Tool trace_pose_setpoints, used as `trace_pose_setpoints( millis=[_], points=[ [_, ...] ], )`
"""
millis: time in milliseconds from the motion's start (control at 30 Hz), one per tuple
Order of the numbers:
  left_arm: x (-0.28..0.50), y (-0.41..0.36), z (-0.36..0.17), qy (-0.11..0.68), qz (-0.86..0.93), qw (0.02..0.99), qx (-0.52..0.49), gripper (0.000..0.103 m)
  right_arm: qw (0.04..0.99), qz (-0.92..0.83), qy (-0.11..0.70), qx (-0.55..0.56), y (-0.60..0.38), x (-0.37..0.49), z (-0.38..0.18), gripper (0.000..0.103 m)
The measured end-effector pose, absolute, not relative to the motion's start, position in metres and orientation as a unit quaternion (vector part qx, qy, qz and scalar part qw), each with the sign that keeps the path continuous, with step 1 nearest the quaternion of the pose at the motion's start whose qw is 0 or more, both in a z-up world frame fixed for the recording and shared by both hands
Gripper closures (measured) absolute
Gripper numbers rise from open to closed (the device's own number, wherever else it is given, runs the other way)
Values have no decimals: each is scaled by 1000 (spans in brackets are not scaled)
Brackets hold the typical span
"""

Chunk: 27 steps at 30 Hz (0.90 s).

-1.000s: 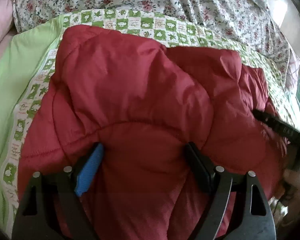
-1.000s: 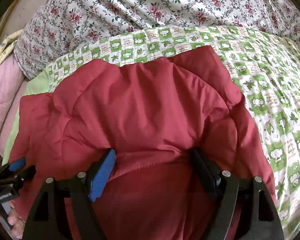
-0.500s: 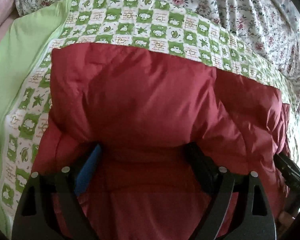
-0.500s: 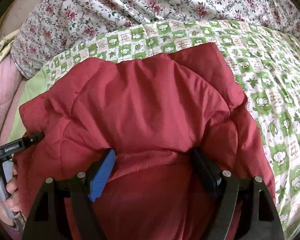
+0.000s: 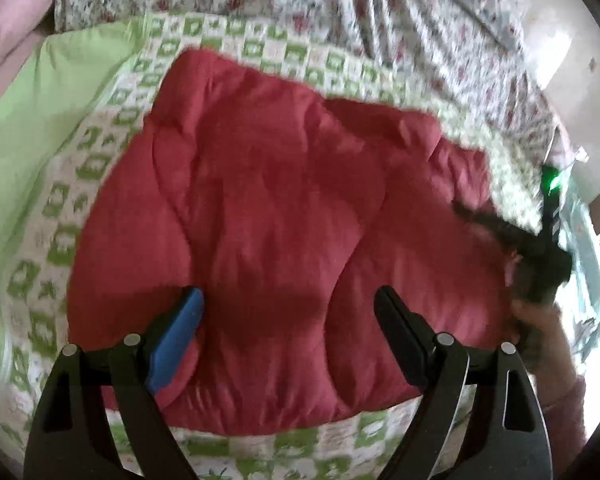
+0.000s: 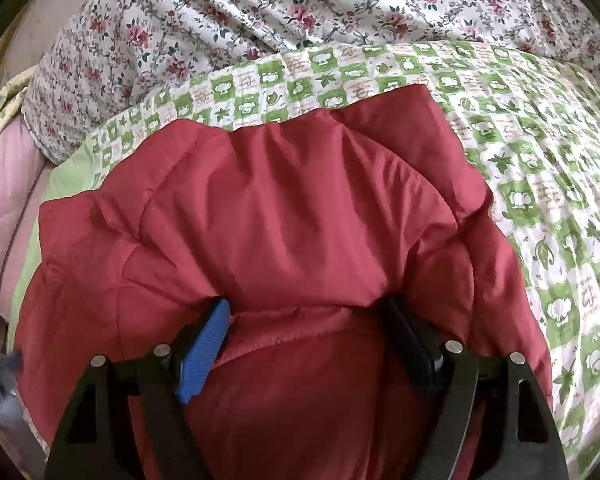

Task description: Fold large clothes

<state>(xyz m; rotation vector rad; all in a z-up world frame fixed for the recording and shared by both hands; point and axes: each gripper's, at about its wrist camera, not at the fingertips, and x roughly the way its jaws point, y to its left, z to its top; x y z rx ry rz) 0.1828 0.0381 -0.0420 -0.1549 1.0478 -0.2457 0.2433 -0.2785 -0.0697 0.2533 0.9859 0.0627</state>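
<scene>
Our left gripper (image 5: pixel 288 304) hovers spread over the red padded jacket (image 5: pixel 284 208) lying on the bed (image 5: pixel 40 152); our right gripper (image 6: pixel 306 320) pinches its edge. One-sided pull could unfold it.

Green-checked quilt (image 6: pixel 540 168), floral sheet (image 6: pixel 300 8) behind it, pink bedding (image 6: pixel 4 200) at left
</scene>
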Motion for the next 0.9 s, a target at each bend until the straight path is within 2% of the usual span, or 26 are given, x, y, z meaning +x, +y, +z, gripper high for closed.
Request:
trace_pose_setpoints(
  millis=[200, 400, 533, 800, 900],
  points=[
    [186, 22, -58, 501, -94, 860, -27, 13, 877, 18, 466, 117, -276, 224, -54, 23],
    [181, 22, -59, 494, -93, 864, -25, 13, 894, 69, 431, 104, -261, 160, -14, 22],
    [184, 21, -59, 495, -92, 864, -19, 12, 874, 46, 480, 66, -259, 149, -45, 22],
    [157, 30, -37, 477, -82, 875, -16, 13, 873, 31, 481, 76, -272, 144, -61, 21],
    [153, 37, -44, 485, -64, 872, -10, 13, 875, 30, 477, 78, -271, 143, -61, 21]
  ],
)
